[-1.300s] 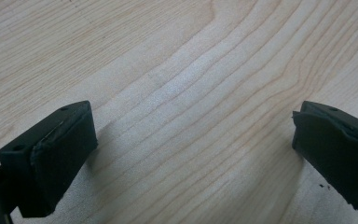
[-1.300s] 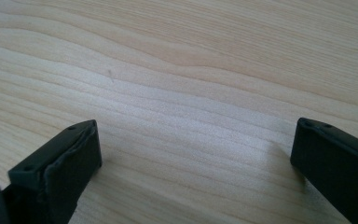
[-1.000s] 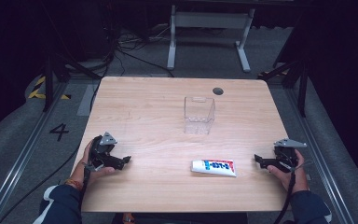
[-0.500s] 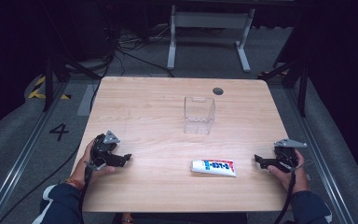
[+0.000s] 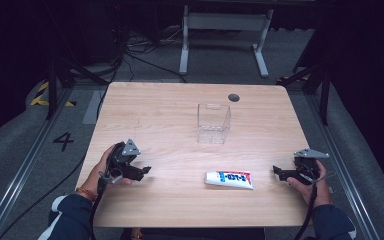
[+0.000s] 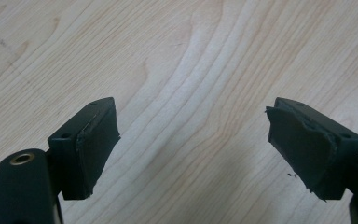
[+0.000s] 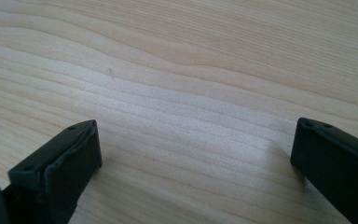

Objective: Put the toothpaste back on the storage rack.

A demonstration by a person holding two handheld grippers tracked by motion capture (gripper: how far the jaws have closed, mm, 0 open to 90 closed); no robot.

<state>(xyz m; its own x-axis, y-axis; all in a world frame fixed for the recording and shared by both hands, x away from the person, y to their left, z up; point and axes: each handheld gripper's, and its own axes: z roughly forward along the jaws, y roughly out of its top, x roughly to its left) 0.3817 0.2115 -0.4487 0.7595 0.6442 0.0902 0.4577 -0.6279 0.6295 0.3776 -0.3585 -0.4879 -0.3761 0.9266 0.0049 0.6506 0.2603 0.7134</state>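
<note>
A white toothpaste tube [image 5: 229, 179] with blue and red print lies flat on the wooden table [image 5: 170, 115], near the front and right of centre. Behind it stands an empty clear plastic box [image 5: 213, 123]. My left gripper [image 5: 145, 170] rests low at the front left, jaws pointing right towards the tube, open with only bare wood between its pads [image 6: 93, 144]. My right gripper [image 5: 276, 171] sits at the front right, a short way right of the tube, jaws pointing left. It is open too, bare wood between its pads [image 7: 72, 163].
A dark round grommet hole [image 5: 234, 97] sits near the table's far edge. Beyond the table, a grey metal frame [image 5: 225, 22] and cables lie on the dark floor. Rails run along both sides.
My left gripper has shifted slightly right and forward along the table. The right gripper, tube and box stay where they were.
</note>
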